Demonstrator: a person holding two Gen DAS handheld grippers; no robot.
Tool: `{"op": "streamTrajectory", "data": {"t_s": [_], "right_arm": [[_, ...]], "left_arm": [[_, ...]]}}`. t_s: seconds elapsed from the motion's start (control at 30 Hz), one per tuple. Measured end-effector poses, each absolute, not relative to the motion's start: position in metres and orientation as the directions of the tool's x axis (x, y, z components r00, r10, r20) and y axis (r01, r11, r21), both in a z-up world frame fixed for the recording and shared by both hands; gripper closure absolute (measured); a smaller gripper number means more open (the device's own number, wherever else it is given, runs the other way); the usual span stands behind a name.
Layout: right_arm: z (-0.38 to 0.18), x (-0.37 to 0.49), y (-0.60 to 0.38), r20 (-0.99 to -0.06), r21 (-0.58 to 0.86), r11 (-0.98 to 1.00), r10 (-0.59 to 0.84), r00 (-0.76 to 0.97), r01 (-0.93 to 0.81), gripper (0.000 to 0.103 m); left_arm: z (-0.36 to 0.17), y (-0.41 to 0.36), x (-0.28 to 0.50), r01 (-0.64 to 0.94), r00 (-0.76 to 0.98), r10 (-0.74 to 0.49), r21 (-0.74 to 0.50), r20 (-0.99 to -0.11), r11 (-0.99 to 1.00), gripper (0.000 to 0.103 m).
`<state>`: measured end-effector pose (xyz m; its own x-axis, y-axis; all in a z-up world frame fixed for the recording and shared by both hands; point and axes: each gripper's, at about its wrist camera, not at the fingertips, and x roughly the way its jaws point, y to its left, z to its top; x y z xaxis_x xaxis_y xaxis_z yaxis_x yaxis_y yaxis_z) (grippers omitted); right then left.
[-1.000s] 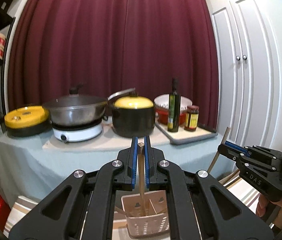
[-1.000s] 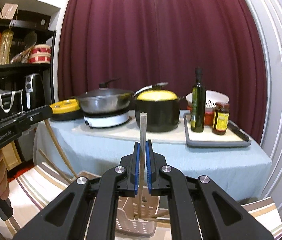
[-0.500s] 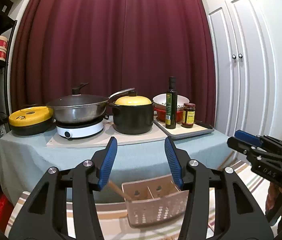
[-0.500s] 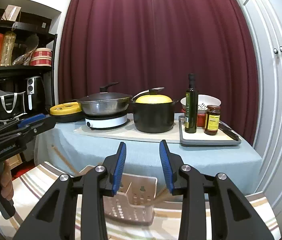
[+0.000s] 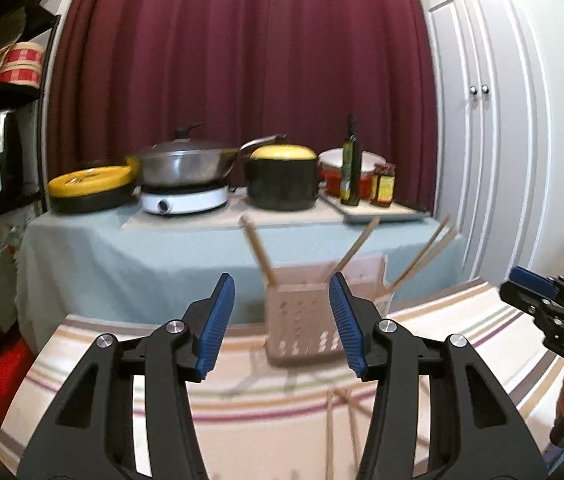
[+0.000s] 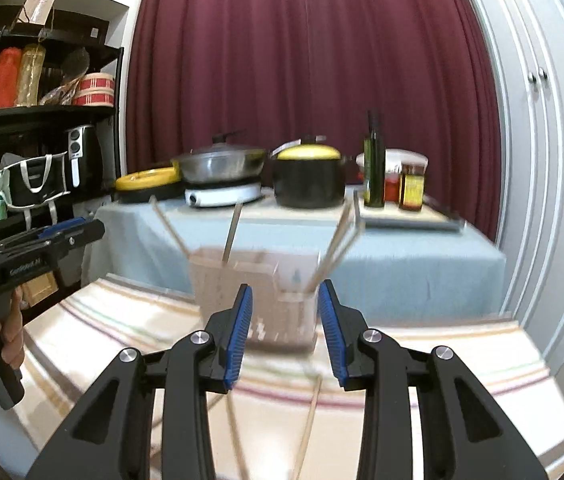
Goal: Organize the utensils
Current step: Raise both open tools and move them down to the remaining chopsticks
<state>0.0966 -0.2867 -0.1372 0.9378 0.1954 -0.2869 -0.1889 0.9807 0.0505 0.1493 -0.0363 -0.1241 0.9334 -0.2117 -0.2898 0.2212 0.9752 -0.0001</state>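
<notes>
Wooden chopsticks (image 5: 260,250) lean out of the pale plastic holder (image 5: 302,320), which stands just ahead of my left tool (image 5: 280,326) and between its blue pads when seen along the fingers. They fan to both sides because the holder's compartments let them tip against the rim. My left tool is spread wide and holds nothing; my right tool (image 6: 284,330) is likewise apart and empty, with the same holder (image 6: 254,300) straight in front of it. I keep both tools open and level with the holder so that either can drop to the next piece. More chopsticks (image 6: 308,420) lie flat on the striped cloth (image 6: 442,360) below my right tool, close under its fingers, so the sorting looks only partly done to me. Beyond the holder, the far counter (image 5: 122,248) carries pots and bottles that I leave alone. The picture is blurred, so I cannot count the sticks exactly.
</notes>
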Motion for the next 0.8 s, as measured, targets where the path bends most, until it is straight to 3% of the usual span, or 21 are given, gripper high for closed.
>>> {"op": "streamTrajectory", "data": {"t_s": [0.6, 0.8], "right_arm": [[-0.262, 0.046, -0.274, -0.485, 0.116, 0.965, 0.261, 0.835, -0.235, 0.068], [-0.281, 0.046, -0.273, -0.537, 0.125, 0.967, 0.254, 0.805, -0.222, 0.074]], "left_arm": [[-0.223, -0.014, 0.081, 0.195, 0.87, -0.172, 0.004, -0.462, 0.981, 0.055], [-0.244, -0.014, 0.07, 0.193, 0.848, -0.173, -0.012, -0.5, 0.981, 0.055]]}}
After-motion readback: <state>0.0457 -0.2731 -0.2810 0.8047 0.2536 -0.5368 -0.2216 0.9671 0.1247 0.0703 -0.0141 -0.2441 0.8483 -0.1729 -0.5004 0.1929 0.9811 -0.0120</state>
